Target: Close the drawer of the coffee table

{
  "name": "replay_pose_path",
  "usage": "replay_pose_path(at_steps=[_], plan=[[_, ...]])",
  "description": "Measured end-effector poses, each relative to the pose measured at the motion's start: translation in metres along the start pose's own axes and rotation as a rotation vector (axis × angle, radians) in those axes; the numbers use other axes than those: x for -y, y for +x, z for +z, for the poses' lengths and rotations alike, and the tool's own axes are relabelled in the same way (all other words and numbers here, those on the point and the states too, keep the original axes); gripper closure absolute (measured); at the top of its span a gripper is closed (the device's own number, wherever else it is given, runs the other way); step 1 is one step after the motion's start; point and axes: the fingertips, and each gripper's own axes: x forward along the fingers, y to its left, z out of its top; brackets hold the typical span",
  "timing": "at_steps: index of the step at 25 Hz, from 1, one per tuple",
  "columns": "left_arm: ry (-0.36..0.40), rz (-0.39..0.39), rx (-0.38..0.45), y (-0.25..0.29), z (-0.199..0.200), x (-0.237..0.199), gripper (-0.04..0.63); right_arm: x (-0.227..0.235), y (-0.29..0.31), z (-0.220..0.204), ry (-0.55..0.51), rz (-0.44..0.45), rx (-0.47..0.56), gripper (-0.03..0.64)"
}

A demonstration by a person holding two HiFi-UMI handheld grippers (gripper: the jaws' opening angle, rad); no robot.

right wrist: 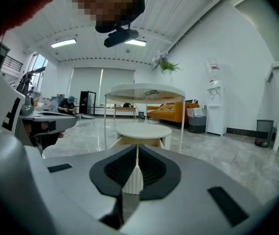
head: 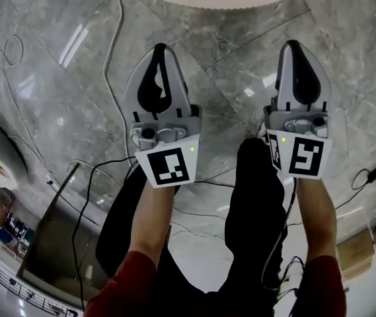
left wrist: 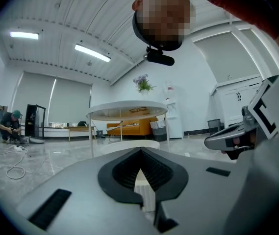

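Far left of the head view: a thin cable [head: 112,65] trailed over the grey marble floor [head: 42,91]. Next to it, the left gripper [head: 160,50] was held out over the floor, tip toward the coffee table [right wrist: 144,91]. In the left gripper view its ribbed pads [left wrist: 144,189] sat pressed together, with nothing between them.

Centre, at the top edge of the head view: the drawer [head: 234,0] stood pulled out, curved cream front toward the person, tan inside showing. Neither gripper touched it. The right gripper view had the table straight ahead: round top on thin legs, a small round lower tier, the drawer projecting from under that tier.

Right: the right gripper [head: 292,46] was held side by side with the left, jaws closed tight and empty. The person's dark-trousered legs [head: 257,203] showed below, between the forearms.
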Motion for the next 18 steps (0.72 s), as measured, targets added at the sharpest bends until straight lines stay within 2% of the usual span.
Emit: replay_pose_path(at_steps=[5,9,14,18], plan=[[0.028,-0.008,0.044,0.013,-0.063,0.011,0.583,0.001,0.028,-0.072,0.009,-0.005,0.034,0.591],[-0.003,0.016,0.053,0.017,-0.101,0.016,0.583,-0.002,0.041,-0.117,0.010,0.022,0.039,0.591],[-0.037,0.036,0.046,0.017,-0.134,0.019,0.583,-0.003,0.051,-0.140,0.041,0.010,0.038,0.589],[-0.058,0.041,0.041,0.013,-0.139,0.021,0.583,-0.003,0.050,-0.138,0.086,0.019,0.032,0.589]])
